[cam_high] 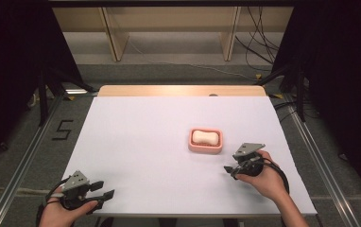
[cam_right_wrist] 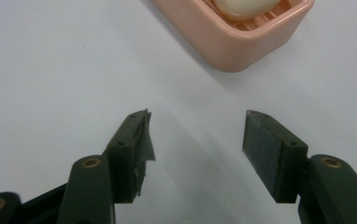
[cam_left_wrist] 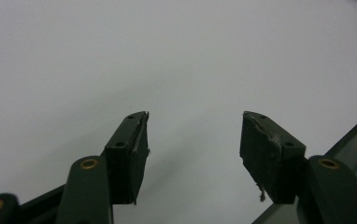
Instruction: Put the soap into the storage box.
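A pink soap dish (cam_high: 206,141) sits on the white table (cam_high: 136,156), right of centre, with a pale bar of soap (cam_high: 204,137) lying in it; both have their long axis running left to right across the table. The right gripper (cam_high: 229,171) rests just near and right of the dish, its jaws pointing left, spread with nothing between them, so the dish lies a little to the far side of them, near but apart. The left gripper (cam_high: 102,190) sits at the near left corner, well apart from the dish, jaws also spread and empty, so the right hand (cam_high: 263,177) looks the likelier one to act. The right gripper view adds the dish's ribbed floor (cam_right_wrist: 260,18) under the soap and its near corner beyond the jaws, while the left gripper view has bare table (cam_left_wrist: 176,60) ahead of its jaws.
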A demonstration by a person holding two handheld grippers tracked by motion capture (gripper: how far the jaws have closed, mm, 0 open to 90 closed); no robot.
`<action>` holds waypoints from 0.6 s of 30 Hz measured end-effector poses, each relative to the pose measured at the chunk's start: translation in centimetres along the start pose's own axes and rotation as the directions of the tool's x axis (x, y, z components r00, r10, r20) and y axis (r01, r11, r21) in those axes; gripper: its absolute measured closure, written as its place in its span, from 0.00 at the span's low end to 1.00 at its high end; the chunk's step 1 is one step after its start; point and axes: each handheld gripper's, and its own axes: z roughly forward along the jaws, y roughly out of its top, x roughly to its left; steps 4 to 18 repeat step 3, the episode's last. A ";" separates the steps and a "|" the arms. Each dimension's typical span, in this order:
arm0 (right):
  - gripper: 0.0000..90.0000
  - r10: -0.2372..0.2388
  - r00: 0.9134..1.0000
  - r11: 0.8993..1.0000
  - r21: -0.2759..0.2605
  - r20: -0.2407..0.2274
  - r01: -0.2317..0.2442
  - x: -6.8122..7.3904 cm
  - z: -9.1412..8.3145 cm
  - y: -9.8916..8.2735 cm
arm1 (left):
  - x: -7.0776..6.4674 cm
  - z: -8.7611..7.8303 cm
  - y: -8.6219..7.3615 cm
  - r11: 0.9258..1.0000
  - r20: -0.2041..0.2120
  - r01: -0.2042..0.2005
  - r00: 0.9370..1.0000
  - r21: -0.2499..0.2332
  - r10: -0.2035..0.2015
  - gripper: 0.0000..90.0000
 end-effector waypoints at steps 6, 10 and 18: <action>0.51 0.012 1.000 1.000 0.009 -0.005 -0.012 0.1 -0.2 0.0 | 0.0 0.0 0.0 1.000 -0.001 -0.002 1.000 -0.003 0.002 0.46; 0.51 0.012 1.000 1.000 0.009 -0.005 -0.012 0.1 -0.2 0.0 | 0.0 0.0 0.0 1.000 -0.001 -0.002 1.000 -0.003 0.002 0.46; 0.51 0.012 1.000 1.000 0.009 -0.005 -0.012 0.1 -0.2 0.0 | 0.0 0.0 0.0 1.000 -0.001 -0.002 1.000 -0.003 0.002 0.46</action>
